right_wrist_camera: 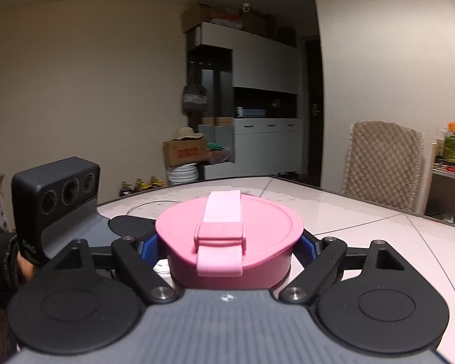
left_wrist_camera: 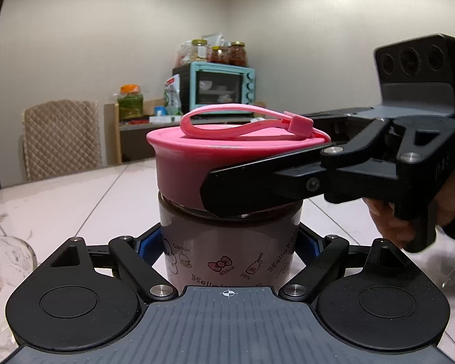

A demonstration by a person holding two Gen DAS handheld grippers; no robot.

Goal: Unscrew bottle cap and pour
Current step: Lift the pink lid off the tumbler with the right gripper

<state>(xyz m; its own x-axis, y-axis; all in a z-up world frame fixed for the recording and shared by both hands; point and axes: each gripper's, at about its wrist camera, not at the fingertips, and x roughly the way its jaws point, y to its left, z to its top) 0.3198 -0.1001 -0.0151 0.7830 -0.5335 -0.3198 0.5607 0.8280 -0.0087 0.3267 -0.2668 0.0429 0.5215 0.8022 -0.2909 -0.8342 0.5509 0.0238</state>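
Cap (right_wrist_camera: 230, 242) sits atop upright bottle (left_wrist_camera: 227, 251); we note right tongs (right_wrist_camera: 230, 250) clamped across cap, left tongs (left_wrist_camera: 227, 242) clamped round body below, on table (left_wrist_camera: 75, 200).

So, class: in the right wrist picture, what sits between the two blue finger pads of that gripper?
The pink cap of the bottle. The right gripper is shut on it, a pad at each side; the right wrist view shows this.
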